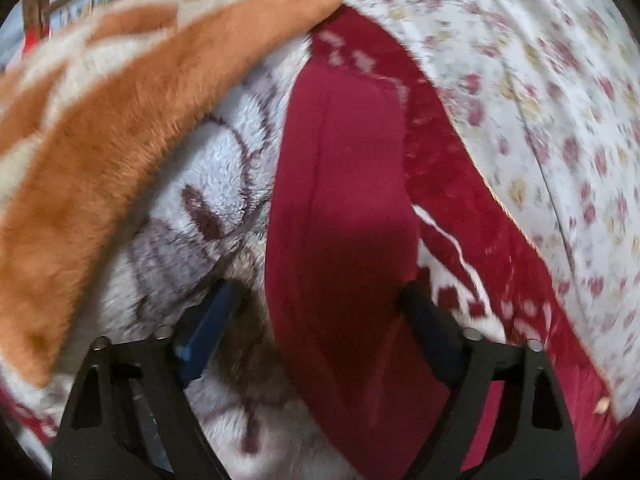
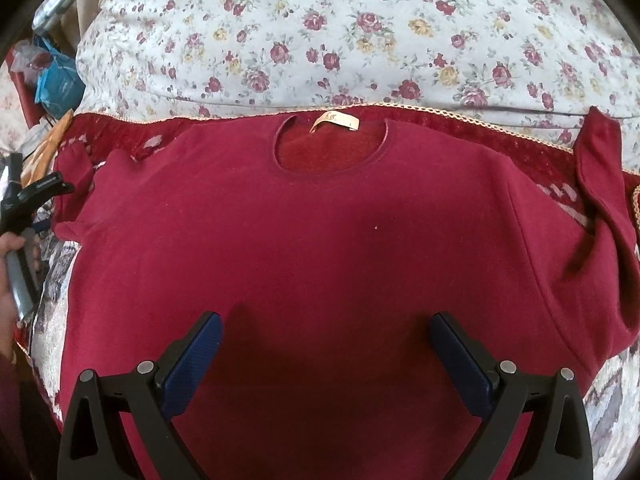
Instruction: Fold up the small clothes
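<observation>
Both claws (image 1: 320, 320) (image 2: 326, 344) gape over the sweater (image 2: 320, 240).

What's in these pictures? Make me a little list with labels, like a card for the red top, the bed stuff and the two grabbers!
garment: red sweatshirt, spread flat, neck hole facing away from the right grabber
label: pale tag inside the neck
sleeve: one red sleeve lies between the left gripper's fingers, not pinched
under it: patterned blanket
behind it: floral bedding
beside the sleeve: orange fuzzy blanket
left gripper: open
right gripper: open, above the sweatshirt's lower part
</observation>
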Available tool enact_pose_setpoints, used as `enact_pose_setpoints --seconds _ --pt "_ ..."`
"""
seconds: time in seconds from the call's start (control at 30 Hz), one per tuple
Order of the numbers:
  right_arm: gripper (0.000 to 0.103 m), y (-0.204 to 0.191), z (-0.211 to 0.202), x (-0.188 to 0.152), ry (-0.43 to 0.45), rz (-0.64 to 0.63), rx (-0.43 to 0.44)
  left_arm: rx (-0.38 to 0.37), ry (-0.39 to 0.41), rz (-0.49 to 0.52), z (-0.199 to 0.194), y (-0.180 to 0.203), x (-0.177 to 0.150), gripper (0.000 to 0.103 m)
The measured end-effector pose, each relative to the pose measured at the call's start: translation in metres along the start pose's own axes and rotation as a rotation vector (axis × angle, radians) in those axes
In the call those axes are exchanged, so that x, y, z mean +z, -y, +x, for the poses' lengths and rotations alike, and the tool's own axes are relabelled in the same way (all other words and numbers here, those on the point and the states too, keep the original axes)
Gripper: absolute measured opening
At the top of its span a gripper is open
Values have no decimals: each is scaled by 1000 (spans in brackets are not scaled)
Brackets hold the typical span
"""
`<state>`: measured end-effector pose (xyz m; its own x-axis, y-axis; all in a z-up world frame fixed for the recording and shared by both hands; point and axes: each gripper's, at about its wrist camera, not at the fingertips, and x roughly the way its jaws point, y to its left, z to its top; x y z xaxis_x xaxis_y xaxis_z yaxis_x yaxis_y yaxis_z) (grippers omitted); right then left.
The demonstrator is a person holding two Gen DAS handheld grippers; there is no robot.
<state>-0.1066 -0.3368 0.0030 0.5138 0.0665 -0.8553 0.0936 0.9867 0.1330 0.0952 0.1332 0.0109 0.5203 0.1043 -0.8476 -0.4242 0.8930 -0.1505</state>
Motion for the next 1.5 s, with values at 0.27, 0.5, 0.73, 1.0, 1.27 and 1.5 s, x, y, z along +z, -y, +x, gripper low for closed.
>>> enact_pose_setpoints --seconds 0.27,0.5,0.73,1.0,1.27,1.5 --pt "103 -2 2 -1 3 -18 -7 -178 10 -14 2 5 8 9" --pt "103 5 -3 1 9 23 20 -365 108 170 -79 61 -20 5" --pt "103 26 -32 11 101 106 39 -576 103 460 -161 157 -109 5" --pt "103 60 -48 19 160 205 11 -583 -105 719 -142 242 -231 7" --pt "103 70 -52 17 162 239 26 -588 -105 797 -181 209 -230 60" --pt "103 40 -38 15 135 133 77 -319 106 609 -172 121 -174 70"
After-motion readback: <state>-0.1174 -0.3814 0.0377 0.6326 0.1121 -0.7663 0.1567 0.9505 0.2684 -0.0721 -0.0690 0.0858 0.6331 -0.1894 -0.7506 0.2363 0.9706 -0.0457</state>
